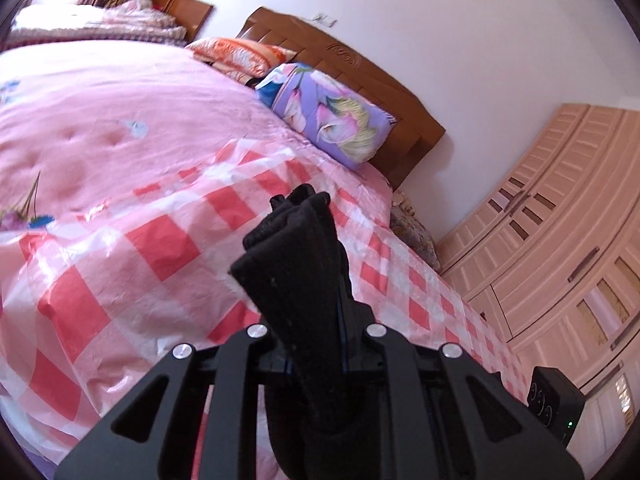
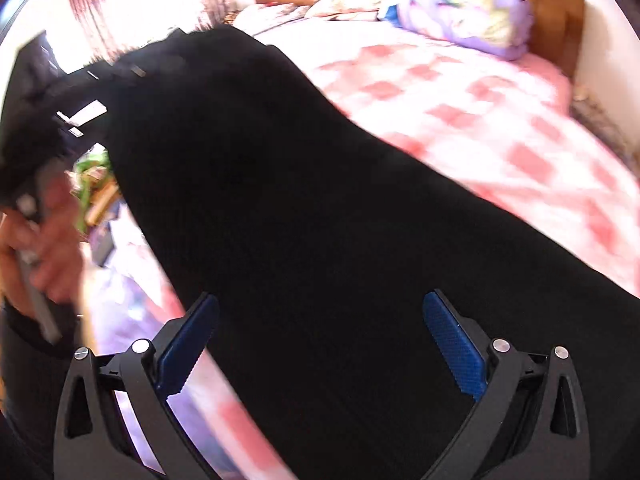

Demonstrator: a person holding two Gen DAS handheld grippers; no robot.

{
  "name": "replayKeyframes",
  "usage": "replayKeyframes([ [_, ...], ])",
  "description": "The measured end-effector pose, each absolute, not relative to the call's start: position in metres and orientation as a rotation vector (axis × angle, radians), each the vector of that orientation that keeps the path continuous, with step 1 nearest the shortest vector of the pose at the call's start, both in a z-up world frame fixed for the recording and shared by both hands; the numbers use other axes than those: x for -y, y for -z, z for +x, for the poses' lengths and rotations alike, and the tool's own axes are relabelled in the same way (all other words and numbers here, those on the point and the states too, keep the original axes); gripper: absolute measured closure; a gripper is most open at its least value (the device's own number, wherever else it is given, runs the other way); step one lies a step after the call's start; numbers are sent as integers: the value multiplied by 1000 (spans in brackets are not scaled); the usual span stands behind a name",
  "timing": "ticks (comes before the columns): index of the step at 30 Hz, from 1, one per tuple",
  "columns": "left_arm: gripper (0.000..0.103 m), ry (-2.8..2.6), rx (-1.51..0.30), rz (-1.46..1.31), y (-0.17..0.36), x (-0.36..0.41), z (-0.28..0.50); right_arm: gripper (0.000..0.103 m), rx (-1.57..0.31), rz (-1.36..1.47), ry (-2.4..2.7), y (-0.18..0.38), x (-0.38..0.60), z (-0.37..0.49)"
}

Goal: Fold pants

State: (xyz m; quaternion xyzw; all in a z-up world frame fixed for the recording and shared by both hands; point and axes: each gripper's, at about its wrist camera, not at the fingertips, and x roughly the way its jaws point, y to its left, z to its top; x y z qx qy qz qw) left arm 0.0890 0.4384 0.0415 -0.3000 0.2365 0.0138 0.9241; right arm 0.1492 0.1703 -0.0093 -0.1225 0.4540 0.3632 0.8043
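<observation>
Both wrist views close over bed (image 1: 120,128), sharing purple pillow (image 1: 328,116).

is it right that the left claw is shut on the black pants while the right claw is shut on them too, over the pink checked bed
Not quite. The left claw is shut on the black pants over the bed, but the right claw is open: the right wrist view shows its blue pads spread wide, with the pants lying between them and no pad pressing in.

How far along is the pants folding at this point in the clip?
Early. Done: the left gripper is shut on a bunched end of the black pants. In hand: the pants hang lifted over the checked bed cover, passing between the open right gripper without being clamped. Left: no neat fold shows yet.
</observation>
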Motion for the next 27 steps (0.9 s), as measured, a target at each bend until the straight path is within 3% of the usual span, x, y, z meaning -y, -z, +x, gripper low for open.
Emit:
replayKeyframes([
  [4,88,38,-421,-475,-81,-384,83,4,-988,-358,-670,40,-142,152],
  [11,89,142,-450,-225,-97,-267,90,5,-939,-137,-619,1,-61,154],
  [18,88,240,-540,98,-40,-140,93,4,-857,121,-358,-27,101,145],
  [23,86,293,-623,352,29,-74,86,4,-883,315,-486,-22,139,134],
  [24,81,279,-588,421,39,-64,79,4,-916,379,-531,-15,140,134],
  [26,50,333,-567,468,48,-54,69,4,-976,498,-612,0,122,150],
  [27,23,391,-584,454,50,-52,66,4,-996,543,-646,1,116,152],
])
